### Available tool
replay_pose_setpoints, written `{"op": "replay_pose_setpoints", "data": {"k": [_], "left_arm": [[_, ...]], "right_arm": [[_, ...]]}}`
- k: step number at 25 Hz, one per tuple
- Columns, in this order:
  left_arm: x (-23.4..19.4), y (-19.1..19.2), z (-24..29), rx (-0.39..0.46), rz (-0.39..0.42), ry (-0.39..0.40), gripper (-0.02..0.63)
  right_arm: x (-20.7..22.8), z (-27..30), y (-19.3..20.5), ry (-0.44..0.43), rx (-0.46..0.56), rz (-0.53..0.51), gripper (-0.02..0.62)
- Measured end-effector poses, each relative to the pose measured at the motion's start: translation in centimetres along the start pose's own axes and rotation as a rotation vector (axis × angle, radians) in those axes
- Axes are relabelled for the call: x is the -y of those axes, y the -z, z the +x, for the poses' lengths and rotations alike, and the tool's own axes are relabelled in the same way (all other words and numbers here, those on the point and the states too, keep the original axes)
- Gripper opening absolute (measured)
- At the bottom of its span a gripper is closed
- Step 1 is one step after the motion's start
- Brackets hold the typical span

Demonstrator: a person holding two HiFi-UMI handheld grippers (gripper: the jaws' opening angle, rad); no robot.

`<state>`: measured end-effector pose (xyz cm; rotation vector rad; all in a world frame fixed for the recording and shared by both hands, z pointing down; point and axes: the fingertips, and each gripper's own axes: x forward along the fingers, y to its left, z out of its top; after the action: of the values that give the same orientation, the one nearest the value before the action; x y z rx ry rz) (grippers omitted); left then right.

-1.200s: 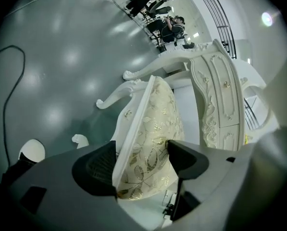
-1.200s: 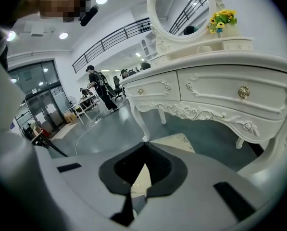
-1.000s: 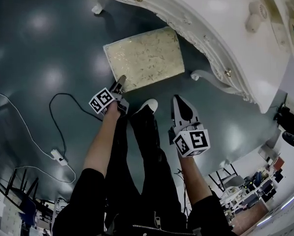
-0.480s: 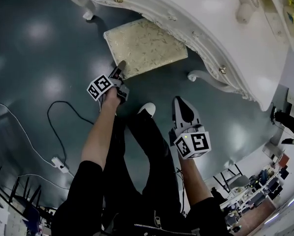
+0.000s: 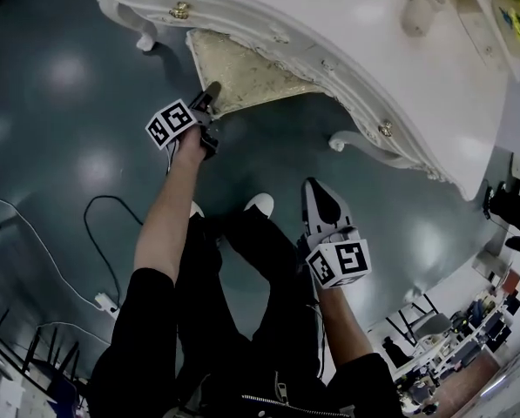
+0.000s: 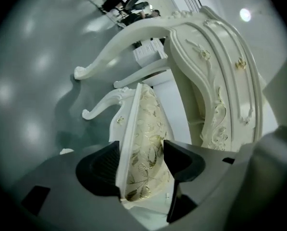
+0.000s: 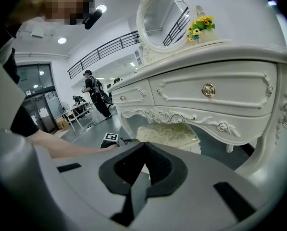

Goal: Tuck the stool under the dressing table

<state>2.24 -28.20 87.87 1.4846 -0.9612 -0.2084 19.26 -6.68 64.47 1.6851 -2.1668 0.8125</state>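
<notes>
glossy floor (image 5: 59, 129), brocade cloth stool (image 5: 242, 72), glossy white dressing table (image 5: 355, 33)

Finding: no legible text, brand, number or sign in any view. The only printed marks are black-and-white square coded patterns on the marker cube (image 5: 171, 122) of the left claw (image 5: 209, 96) and the matching cube (image 5: 339, 264) of the right claw (image 5: 314, 188). Neither carries letters or digits.

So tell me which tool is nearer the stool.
Left. The left tool is closing its jaws on the near edge of the stool; the right tool hangs back, apart from it.
</notes>
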Motion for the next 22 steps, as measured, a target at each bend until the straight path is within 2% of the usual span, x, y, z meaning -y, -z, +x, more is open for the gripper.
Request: {"op": "replay_pose_setpoints", "data": {"k": [4,8,12,15,19,22], "left_arm": [[1.0,-0.2,-0.4,0.009,0.153,-0.024,0.285],[0.9,2.3,-2.2,-0.018,0.184,-0.075,0.318],[0.0,5.8,-3.6,-0.001,0.067,-0.123,0.330],[0.1,8.2,-2.6,0.001,0.021,-0.142,0.336],[1.0,9.3,0.2,0.057,-0.138,-0.064,0.336],[1.0,7.5,0.9,0.128,-0.158,-0.039,0.327]], "right_arm": [[0.5,-0.5,0.1,-0.005,-0.003,0.014,0.006],[0.6,-0.8,0.4,-0.009,-0.014,0.030,0.006],[0.4,-0.7,0.7,-0.018,-0.016,0.042,0.006],[0.4,-0.6,1.0,-0.018,-0.012,0.047,0.006],[1.2,-0.7,1.4,-0.006,-0.007,0.046,0.008],[2.1,-0.9,1.9,0.001,-0.004,0.067,0.008]]}}
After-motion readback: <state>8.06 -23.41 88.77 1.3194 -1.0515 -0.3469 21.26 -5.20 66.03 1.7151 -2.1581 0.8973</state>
